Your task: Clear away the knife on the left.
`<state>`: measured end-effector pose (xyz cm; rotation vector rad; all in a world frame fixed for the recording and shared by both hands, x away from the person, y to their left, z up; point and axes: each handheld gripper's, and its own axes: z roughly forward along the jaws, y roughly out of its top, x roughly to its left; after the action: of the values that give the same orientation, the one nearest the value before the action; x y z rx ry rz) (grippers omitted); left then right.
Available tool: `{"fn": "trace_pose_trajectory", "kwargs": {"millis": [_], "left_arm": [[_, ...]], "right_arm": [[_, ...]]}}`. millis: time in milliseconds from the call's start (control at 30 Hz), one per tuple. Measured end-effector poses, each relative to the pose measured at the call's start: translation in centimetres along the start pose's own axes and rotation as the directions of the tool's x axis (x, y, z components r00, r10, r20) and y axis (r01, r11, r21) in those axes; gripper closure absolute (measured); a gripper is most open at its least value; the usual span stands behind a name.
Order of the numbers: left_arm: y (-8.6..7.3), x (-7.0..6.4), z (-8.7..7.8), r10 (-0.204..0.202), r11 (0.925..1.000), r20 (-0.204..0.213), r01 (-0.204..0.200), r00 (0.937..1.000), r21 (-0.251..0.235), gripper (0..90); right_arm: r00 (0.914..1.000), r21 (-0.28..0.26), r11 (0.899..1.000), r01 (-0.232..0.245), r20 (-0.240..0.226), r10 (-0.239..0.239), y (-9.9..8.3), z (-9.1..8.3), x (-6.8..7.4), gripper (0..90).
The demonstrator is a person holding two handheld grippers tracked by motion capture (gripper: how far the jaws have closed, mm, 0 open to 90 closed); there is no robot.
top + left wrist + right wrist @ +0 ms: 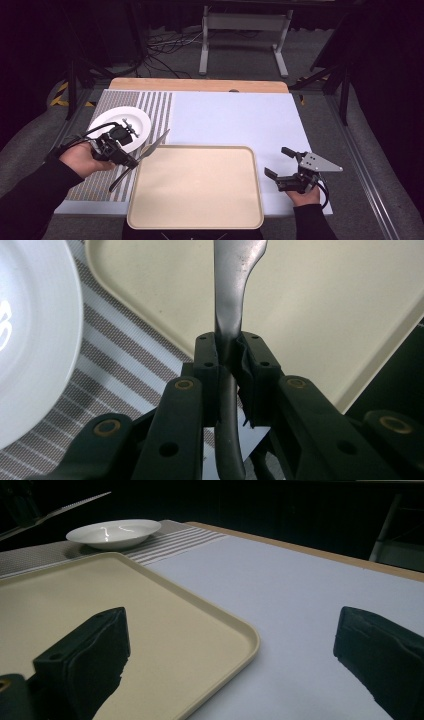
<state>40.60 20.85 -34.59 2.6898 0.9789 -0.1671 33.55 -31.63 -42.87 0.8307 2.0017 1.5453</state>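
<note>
While we carry it: the knife (pixel 231 295) sits clamped at its handle in our left gripper (pixel 131 159), blade over the tray's (pixel 195 220) near-left corner.
Progress: we judge it picked up, not yet set down.
Right gripper (pixel 279 166): jaws wide apart, holding nothing.
Tray: bare.
Plate (pixel 140 120): seems bare, on the striped mat (pixel 160 105).

A lab or recording studio is suggested — black curtains (pixel 30 45) are hung around the table (pixel 240 115), and cables (pixel 170 47) are trailed across the grey floor (pixel 250 67).
</note>
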Motion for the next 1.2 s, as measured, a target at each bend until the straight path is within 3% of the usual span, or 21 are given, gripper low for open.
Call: {"fn": "trace_pose_trajectory", "kwargs": {"millis": [67,167,800,1200], "left_arm": [[0.2,-0.2,0.1,0.002,0.9999,-0.008,-0.002,1.0000,-0.014,80.1],[0.5,-0.6,0.3,-0.011,0.9997,0.018,0.011,0.9998,-0.023,80.1],[2.1,-2.1,3.0,-0.026,0.9994,0.091,0.024,0.9955,0.023,80.0],[2.2,-2.5,4.8,-0.044,0.9982,0.131,0.038,0.9904,0.045,80.0]], "right_arm": [[1.0000,0.001,1.000,0.001,0.001,-0.001,0.0,0.0,0.0,2.3],[1.0000,0.002,1.000,-0.004,-0.001,0.004,0.0,0.0,0.0,2.2],[1.0000,0.002,1.000,0.001,-0.002,-0.001,0.0,-0.1,-0.1,2.3],[1.0000,0.001,1.000,0.000,-0.005,0.000,0.0,-0.1,-0.1,2.2]]}}
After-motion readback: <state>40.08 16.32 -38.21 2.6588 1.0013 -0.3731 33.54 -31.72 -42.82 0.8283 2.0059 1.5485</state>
